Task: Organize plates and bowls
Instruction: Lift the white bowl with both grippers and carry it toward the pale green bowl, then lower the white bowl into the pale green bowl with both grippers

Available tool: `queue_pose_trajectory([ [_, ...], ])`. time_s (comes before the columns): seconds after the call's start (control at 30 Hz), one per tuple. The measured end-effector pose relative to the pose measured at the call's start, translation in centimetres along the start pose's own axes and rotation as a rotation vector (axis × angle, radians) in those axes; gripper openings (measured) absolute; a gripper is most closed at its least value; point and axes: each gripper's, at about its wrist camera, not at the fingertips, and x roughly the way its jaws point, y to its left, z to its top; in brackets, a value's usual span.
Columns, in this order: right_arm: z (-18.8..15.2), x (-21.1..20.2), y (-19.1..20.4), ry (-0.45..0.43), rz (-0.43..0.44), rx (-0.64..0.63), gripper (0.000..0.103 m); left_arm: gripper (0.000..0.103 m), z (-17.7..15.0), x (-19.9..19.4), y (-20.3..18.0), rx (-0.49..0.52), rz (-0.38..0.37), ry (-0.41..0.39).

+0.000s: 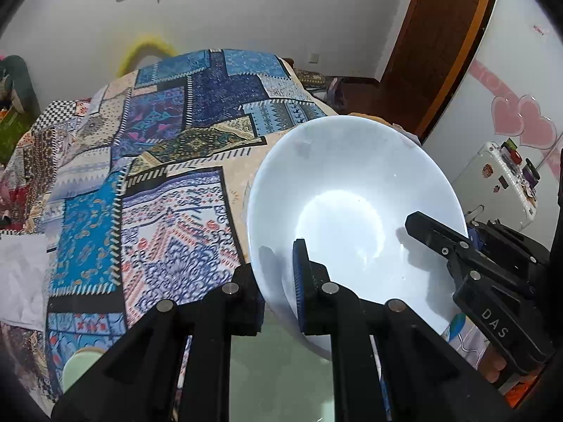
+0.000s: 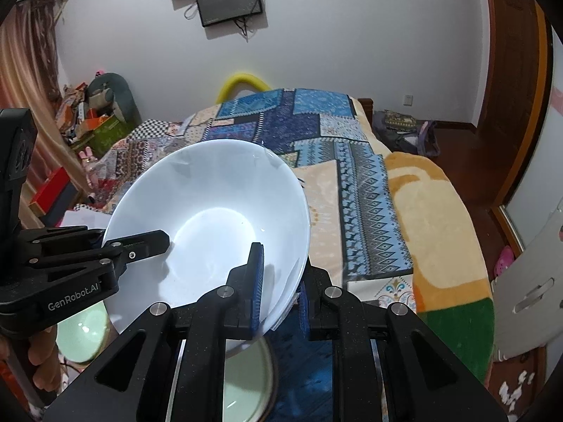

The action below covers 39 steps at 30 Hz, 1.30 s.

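A large white bowl (image 1: 348, 190) is held in the air above the bed, tilted. My left gripper (image 1: 278, 281) is shut on its near-left rim, one finger inside and one outside. My right gripper (image 2: 281, 281) is shut on the bowl (image 2: 211, 211) at its near-right rim in the same way. Each gripper shows in the other's view: the right one (image 1: 468, 256) and the left one (image 2: 116, 249), both at the rim. A pale green plate (image 2: 246, 387) lies below the bowl, and it also shows in the left wrist view (image 1: 281, 379).
A second pale green dish (image 2: 82, 330) lies at lower left, seen also in the left wrist view (image 1: 79, 364). The bed carries a blue patchwork cover (image 1: 169, 161) and an orange blanket (image 2: 432, 218). A white case (image 1: 499, 183) stands to the right.
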Motion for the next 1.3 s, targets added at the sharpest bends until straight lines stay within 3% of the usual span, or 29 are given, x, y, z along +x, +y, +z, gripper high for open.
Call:
queue_pose_trajectory([
  [0.73, -2.7, -0.8, 8.9, -0.001, 0.110, -0.096, 0.016, 0.013, -6.7, -9.8, 6.6, -0.090, 0.093, -0.077],
  [1.3, -5.5, 0.9, 15.2, 0.064, 0.200, -0.133, 0.016, 0.013, -12.5, -11.8, 12.8, -0.174, 0.162, -0.057],
])
